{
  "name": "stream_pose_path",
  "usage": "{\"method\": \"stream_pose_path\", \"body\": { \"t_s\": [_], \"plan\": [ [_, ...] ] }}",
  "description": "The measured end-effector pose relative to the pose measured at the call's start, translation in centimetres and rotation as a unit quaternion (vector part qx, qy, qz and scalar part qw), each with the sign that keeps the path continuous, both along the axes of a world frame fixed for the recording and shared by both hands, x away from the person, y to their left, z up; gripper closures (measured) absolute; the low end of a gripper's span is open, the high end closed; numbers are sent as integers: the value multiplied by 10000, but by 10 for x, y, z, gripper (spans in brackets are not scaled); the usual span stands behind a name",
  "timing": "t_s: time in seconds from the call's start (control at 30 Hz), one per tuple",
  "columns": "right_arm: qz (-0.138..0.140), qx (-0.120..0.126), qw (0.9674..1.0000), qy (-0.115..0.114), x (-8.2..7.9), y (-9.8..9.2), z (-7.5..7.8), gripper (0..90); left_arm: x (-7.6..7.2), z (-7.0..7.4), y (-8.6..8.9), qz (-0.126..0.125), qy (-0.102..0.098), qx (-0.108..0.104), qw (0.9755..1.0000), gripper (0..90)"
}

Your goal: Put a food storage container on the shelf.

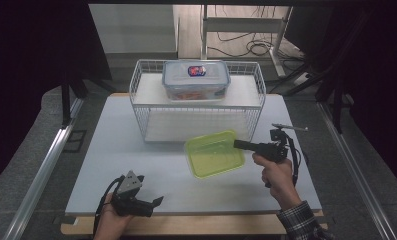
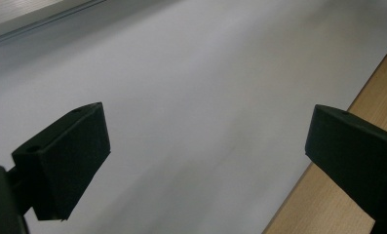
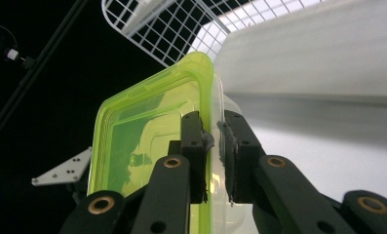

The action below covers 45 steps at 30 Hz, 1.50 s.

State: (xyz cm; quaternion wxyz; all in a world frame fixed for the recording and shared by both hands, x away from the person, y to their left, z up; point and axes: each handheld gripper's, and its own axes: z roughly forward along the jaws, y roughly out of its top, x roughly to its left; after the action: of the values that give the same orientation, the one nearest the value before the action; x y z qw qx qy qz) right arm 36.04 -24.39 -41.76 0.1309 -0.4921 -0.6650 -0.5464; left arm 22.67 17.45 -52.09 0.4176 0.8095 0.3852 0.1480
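Green-lidded container (image 1: 215,154) sits in front of the wire rack (image 1: 198,102), its near edge clamped between the jaws of the right gripper (image 1: 240,144); I judge it is gripped but not yet placed on a shelf. The left gripper (image 1: 156,201) rests low with jaws wide apart, holding nothing. A second box (image 1: 196,79) stands on the rack's top. The white table (image 1: 111,150) lies in a dim room with cables (image 1: 246,47) on the floor.
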Motion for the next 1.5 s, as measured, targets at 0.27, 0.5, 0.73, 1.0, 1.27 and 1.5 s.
{"method": "stream_pose_path", "body": {
  "t_s": [0.27, 0.5, 0.73, 1.0, 1.27, 1.5],
  "plan": [
    [-72, 135, 9998, -112, 7, 0, 22, 804, 0, 0, 0, 1, -4, 2, 10000, 25],
    [-124, 191, 9995, -223, 15, 2, 40, 804, 0, 0, 1, -16, -11, 10, 10000, 25],
    [-169, 285, 9989, -330, 23, 6, 61, 804, 0, 0, 1, -17, -11, -7, 10000, 25],
    [-245, 363, 9982, -406, 33, 9, 80, 805, 0, 0, 0, -8, -15, -25, 10000, 25],
    [-362, 374, 9972, -536, 43, 13, 101, 805, 0, 0, 0, -9, -9, -47, 10000, 25],
    [-456, 440, 9963, -582, 52, 17, 116, 805, 0, 0, 1, -9, -13, -51, 10000, 25]
  ]
}}
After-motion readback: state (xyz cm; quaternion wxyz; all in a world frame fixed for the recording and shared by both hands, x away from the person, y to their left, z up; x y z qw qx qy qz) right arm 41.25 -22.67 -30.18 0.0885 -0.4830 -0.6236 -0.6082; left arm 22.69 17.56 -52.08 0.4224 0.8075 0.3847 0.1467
